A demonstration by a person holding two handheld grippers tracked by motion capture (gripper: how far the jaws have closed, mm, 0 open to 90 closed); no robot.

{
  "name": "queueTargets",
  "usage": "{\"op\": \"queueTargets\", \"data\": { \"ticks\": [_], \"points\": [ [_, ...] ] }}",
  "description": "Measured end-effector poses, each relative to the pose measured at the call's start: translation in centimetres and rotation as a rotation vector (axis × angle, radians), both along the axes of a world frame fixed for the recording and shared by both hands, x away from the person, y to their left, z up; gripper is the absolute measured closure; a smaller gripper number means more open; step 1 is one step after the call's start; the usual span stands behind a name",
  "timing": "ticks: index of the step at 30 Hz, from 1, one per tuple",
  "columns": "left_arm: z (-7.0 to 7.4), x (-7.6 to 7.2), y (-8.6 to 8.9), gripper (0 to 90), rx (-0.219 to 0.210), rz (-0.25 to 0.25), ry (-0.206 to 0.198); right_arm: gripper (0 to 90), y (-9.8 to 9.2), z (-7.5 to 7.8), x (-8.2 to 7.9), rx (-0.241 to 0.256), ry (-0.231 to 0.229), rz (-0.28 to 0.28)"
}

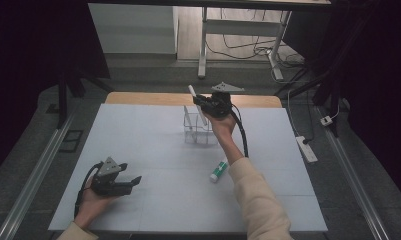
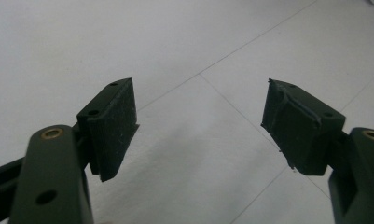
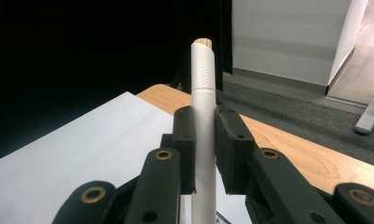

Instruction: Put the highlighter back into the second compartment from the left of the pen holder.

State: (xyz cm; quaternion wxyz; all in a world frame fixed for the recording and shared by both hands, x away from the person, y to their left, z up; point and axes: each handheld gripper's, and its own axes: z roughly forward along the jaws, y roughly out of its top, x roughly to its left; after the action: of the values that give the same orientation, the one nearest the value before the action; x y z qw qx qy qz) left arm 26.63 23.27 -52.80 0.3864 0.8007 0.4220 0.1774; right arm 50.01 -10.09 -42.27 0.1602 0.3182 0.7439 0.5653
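a fixed high camera looks forward and down over the white table point(image 1: 153, 150). the left gripper view faces the tabletop point(image 2: 184, 42) at close range; the right gripper view looks along a white pen point(image 3: 204, 116) toward the table's far edge, which the high view shares.

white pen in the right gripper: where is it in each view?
High view: white pen at upper centre, clamped in the right gripper above the clear holder.
Right gripper view: centre, upright between the shut jaws.
Left gripper view: the open left gripper over the mat.
Shared landmark: the white mat.
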Motion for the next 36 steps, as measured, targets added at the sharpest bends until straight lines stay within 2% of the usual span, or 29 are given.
{"op": "queueTargets", "data": {
  "ticks": [4, 7, 9, 14, 18, 36],
  "points": [
    [0.0, 0.0, 0.0, 26.1, 0.000, 0.000, 0.000, 76.6, 0.1, -0.4, 0.2, -0.010, 0.006, -0.001],
    [0.0, 0.0, 0.0, 26.1, 0.000, -0.002, 0.003, 60.8, 0.1, -0.6, 0.2, -0.036, 0.009, -0.038],
    [-0.1, 0.1, 0.0, 26.1, 0.001, -0.004, 0.004, 54.5, -0.1, -0.6, 0.1, -0.048, 0.007, -0.065],
    [0.0, 0.0, -0.1, 26.1, -0.002, -0.005, 0.001, 53.7, -0.6, -0.4, -0.1, -0.053, 0.021, -0.041],
    [0.0, 0.0, -0.1, 26.1, -0.002, -0.005, 0.001, 53.3, -1.0, -0.3, -0.6, -0.078, 0.014, -0.027],
    [0.0, 0.0, -0.1, 26.1, -0.002, -0.004, 0.003, 51.2, -3.1, -0.6, -2.6, -0.120, 0.017, 0.020]
  ]
}}
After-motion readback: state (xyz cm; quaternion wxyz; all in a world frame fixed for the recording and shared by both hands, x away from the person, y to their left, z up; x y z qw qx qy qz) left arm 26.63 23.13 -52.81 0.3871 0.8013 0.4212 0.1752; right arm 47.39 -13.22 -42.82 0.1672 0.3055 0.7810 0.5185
